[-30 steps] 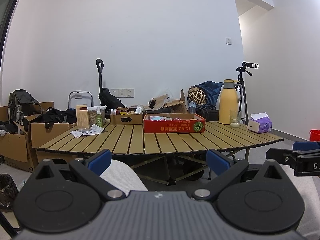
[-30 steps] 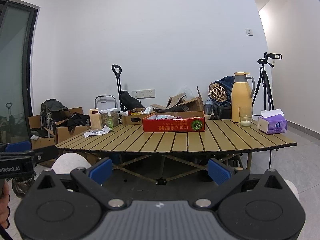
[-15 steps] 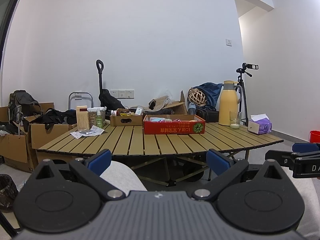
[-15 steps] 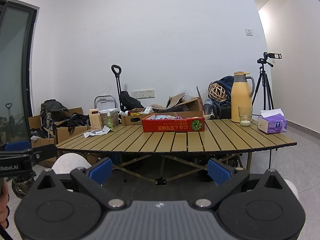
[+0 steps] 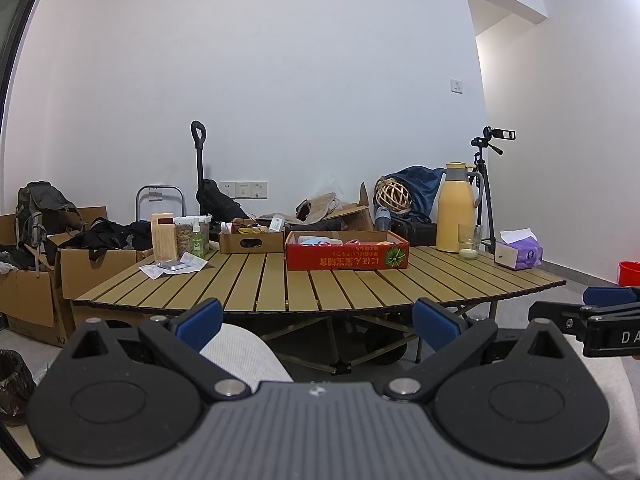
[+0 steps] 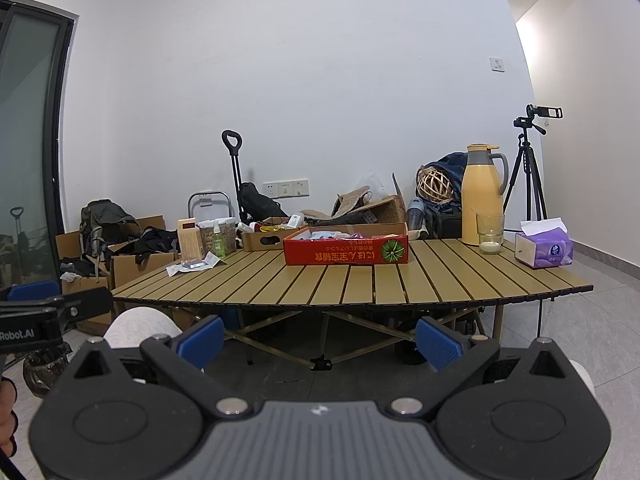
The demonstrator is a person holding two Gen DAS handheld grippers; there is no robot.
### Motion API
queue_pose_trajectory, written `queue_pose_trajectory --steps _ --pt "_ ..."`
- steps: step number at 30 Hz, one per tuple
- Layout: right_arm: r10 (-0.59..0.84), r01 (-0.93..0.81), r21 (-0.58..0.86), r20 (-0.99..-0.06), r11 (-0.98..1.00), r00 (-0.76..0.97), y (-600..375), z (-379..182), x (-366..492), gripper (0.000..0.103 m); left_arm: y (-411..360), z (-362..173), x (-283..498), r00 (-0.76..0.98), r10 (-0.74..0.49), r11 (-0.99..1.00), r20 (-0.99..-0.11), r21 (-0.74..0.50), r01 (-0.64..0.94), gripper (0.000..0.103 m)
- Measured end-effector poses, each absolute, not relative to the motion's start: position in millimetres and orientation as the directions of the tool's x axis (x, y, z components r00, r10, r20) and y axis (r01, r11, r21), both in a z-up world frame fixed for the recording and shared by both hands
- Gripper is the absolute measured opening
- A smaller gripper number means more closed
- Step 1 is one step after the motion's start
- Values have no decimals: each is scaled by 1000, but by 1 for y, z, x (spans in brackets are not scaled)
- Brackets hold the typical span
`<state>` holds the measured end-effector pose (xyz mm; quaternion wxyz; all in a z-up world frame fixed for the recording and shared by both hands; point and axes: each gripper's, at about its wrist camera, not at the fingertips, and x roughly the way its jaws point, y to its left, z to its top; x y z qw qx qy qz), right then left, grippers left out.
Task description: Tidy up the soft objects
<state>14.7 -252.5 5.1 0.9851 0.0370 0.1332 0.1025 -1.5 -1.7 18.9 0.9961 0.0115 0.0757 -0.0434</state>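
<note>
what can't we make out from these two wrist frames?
- Soft items in the red box: both views, the front wall hides all but their tops.
- Small cardboard box contents: too small and low-angled.
- Right gripper in the left view: cut off by the frame edge.
- Table underside: shadowed, partly behind the grippers' bodies.

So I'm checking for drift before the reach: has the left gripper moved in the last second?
Yes, slightly: the left gripper tipped upward, since the red box sits lower in its view than before.
</note>
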Motion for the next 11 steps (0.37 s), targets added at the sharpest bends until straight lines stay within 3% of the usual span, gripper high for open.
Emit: queue_pose_trajectory --steps 11 --pt "209 -190 100 -254 977 944 -251 5 15 103 -2 16 -3 985 -88 996 -146 14 91 103"
